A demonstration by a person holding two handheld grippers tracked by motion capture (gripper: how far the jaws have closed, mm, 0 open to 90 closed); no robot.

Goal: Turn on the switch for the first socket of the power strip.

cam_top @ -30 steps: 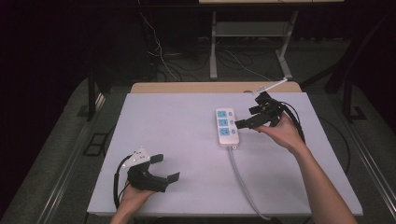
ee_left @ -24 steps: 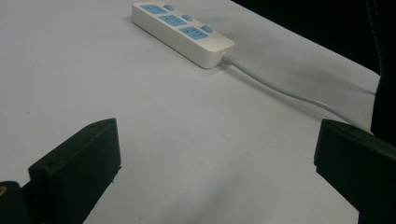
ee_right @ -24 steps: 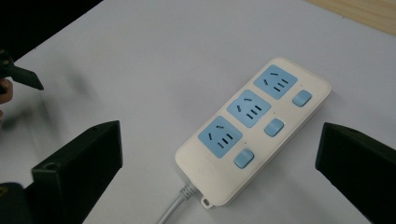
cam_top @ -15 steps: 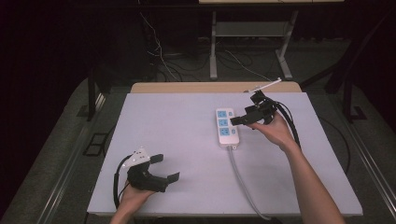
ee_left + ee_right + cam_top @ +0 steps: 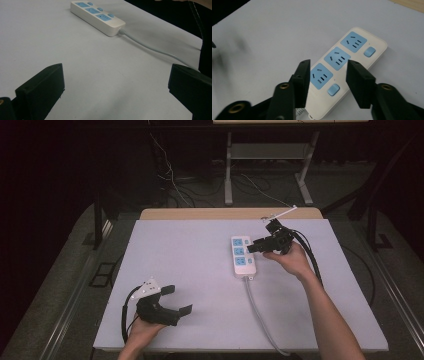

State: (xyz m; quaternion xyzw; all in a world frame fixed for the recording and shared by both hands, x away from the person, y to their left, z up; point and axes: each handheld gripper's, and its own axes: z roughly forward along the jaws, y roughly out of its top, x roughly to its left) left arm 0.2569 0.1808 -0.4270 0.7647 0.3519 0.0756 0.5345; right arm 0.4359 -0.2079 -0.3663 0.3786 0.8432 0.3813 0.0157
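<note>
The power strip (image 5: 242,256) lies flat on the desk (image 5: 190,260), toward the far right corner region, long axis running from the far edge toward the near edge. Its cable (image 5: 257,307) leaves the near end and runs to the near edge of the desk.

The right gripper (image 5: 252,247) hovers just above the strip's right side, jaws partly open with nothing between them; in the right gripper view the jaws frame the middle and nearest sockets. The left gripper (image 5: 177,300) rests near the near left corner, jaws wide open and empty, well apart from the strip.

Likely faults, judged from this position:
- A jaw tip descending off-centre may strike a socket face instead of a switch (image 5: 333,89), since each blue button sits just beside its socket
- Side pressure may slide the strip: the body is light-looking, the desk covering smooth, and no second gripper braces it
- The cable may drag or pivot the body if the strip is pushed

Materials and shapes: the strip is a cream, glossy plastic bar with rounded corners, three matte blue socket plates and three small rounded blue buttons. The cable is pale grey, round and flexible. The desk covering is pale, matte and even. The jaws are black, blocky and flat-faced
</note>
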